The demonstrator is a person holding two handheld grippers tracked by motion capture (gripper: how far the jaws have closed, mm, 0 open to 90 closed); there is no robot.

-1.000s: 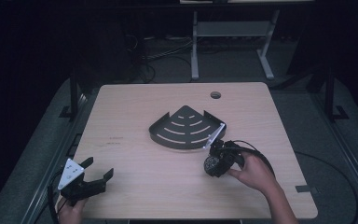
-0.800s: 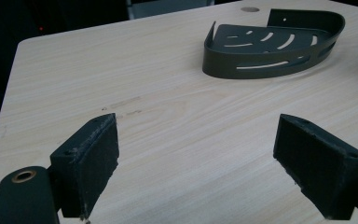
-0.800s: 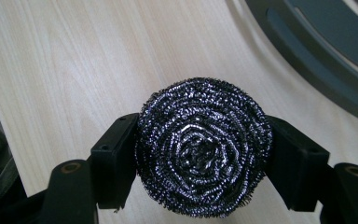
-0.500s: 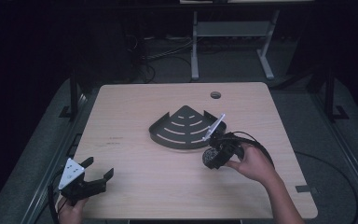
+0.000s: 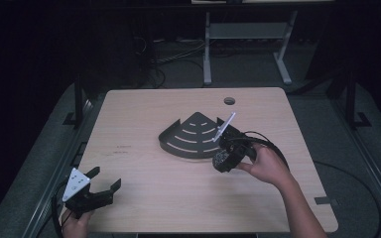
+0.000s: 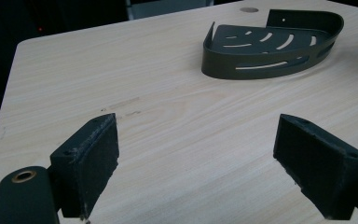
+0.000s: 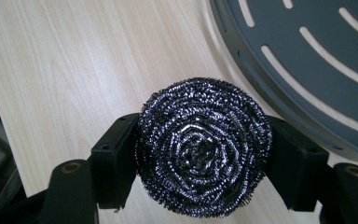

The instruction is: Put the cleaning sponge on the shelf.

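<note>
Steel wool scourer [image 7: 204, 147] was the item handled; I noted the table [image 5: 144, 119] first, then the dark slotted corner shelf [image 5: 193, 136] at frame centre. My right gripper [image 5: 226, 157] clamped the scourer just right of it. Left gripper [image 5: 99, 191], lower left, stood wide apart.

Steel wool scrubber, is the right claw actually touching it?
Touching. The right gripper view shows the steel wool scrubber squeezed between both pads of the right claw, with no gap on either side.
</note>
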